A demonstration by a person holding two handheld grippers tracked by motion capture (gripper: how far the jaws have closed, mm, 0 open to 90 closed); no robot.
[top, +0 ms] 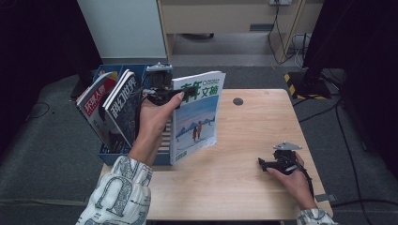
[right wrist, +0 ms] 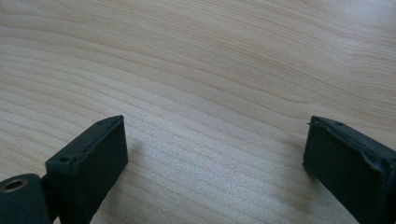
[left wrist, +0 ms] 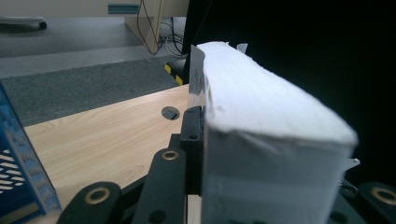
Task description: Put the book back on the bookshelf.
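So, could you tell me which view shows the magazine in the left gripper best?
The high view: the magazine stands upright, cover readable, clamped by the left gripper. The left gripper view gives just its white page edges; the right gripper view shows bare table.

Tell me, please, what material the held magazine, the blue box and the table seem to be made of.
Magazine: paper with a glossy printed cover; white page edges show in the left gripper view.
Blue box: probably plastic, with a slotted wall.
Table: light wood or wood-look laminate, matte, with visible grain.
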